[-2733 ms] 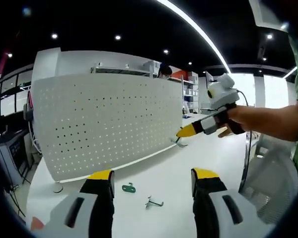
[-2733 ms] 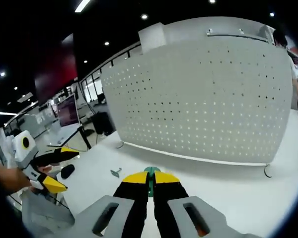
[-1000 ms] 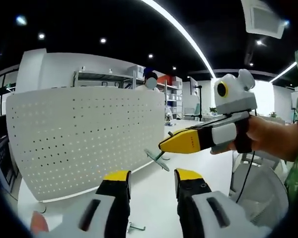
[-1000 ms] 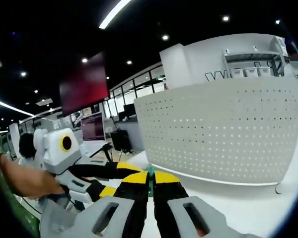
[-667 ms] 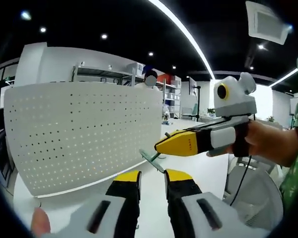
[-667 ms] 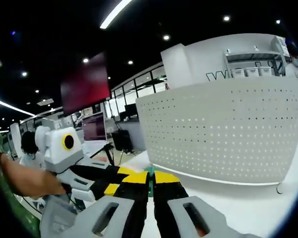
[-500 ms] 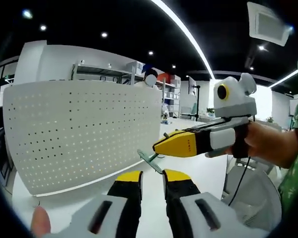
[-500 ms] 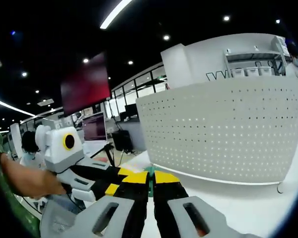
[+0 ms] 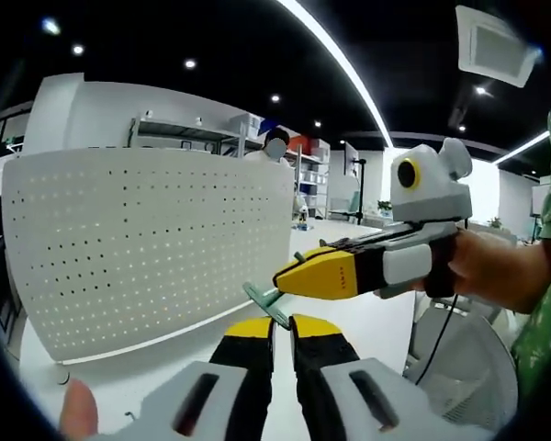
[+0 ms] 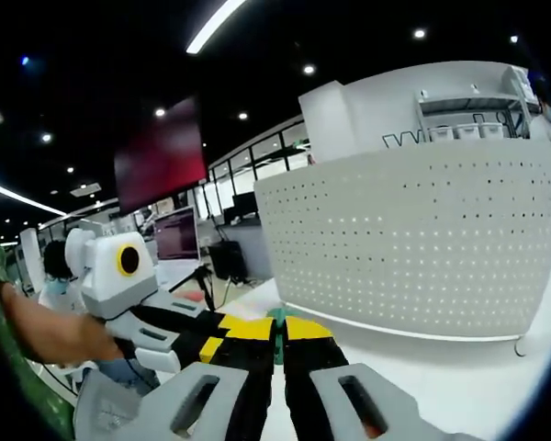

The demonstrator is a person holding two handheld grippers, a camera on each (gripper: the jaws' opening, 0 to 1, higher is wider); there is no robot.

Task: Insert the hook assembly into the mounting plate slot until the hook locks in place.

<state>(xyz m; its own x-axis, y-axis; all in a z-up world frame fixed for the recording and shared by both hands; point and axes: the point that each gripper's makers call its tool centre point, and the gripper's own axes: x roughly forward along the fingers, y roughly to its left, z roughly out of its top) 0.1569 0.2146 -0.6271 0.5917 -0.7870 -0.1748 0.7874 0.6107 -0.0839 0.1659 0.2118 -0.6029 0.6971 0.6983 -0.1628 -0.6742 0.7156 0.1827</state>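
Behind the perforated panel you see a white wall block (image 9: pixel 92 106) with a metal shelving rack (image 9: pixel 188 133) in front of it. A person (image 9: pixel 275 145) stands past the panel's top edge, near further shelves (image 9: pixel 314 184) holding coloured boxes. A long ceiling light strip (image 9: pixel 335 60) runs diagonally overhead among small round spotlights (image 9: pixel 190 63). A square ceiling vent (image 9: pixel 491 41) sits at the upper right. A white mesh chair (image 9: pixel 459 354) stands at the lower right.

In the right gripper view, you see a dark red wall screen (image 10: pixel 161 156) above a row of glazed partitions (image 10: pixel 230 197). A monitor (image 10: pixel 176 244) stands below the screen.
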